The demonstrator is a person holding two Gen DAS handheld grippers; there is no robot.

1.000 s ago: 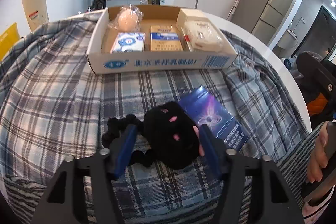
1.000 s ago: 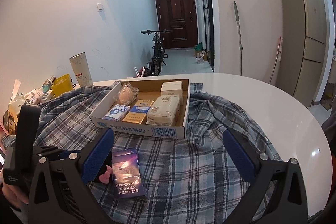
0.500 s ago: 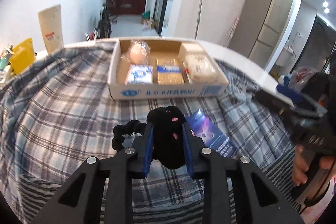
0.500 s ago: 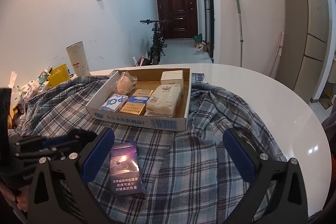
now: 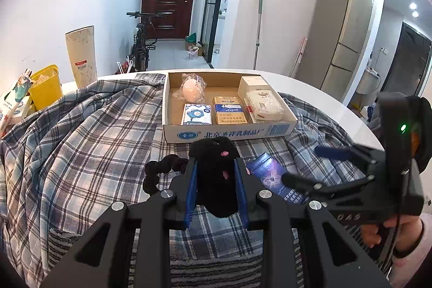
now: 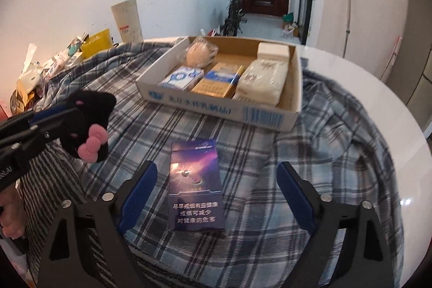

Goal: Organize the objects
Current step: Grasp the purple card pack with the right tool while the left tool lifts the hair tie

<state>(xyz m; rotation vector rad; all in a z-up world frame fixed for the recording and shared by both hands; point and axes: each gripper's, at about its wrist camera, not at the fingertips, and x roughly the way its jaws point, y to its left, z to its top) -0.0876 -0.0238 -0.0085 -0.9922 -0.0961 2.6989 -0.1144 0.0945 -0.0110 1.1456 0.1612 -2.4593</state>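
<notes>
My left gripper (image 5: 215, 162) is shut on a black plush toy (image 5: 212, 150) with a pink bow (image 6: 90, 145), held above the plaid cloth. Its black curly tail (image 5: 159, 169) hangs to the left. A purple cigarette box (image 6: 195, 185) lies flat on the cloth. My right gripper (image 6: 216, 166) straddles it with its jaws closing, and the blue pads (image 6: 140, 188) stand apart from the box's sides. Beyond it sits a cardboard tray (image 6: 216, 109) holding a bagged round item, several small packs and a white box. The right gripper (image 5: 316, 166) shows beside the purple box (image 5: 272, 180) in the left wrist view.
A blue plaid cloth (image 5: 81, 142) covers much of the round white table (image 6: 378, 99). A yellow bin (image 5: 46, 88) and cluttered packets (image 6: 40, 72) stand at the table's left edge. A bicycle (image 5: 141, 42) and a door lie beyond. A hand (image 5: 399, 231) grips the right tool.
My left gripper shut on the black plush toy and lifted it off the cloth. My right gripper came down over the purple box and its jaws narrowed.
</notes>
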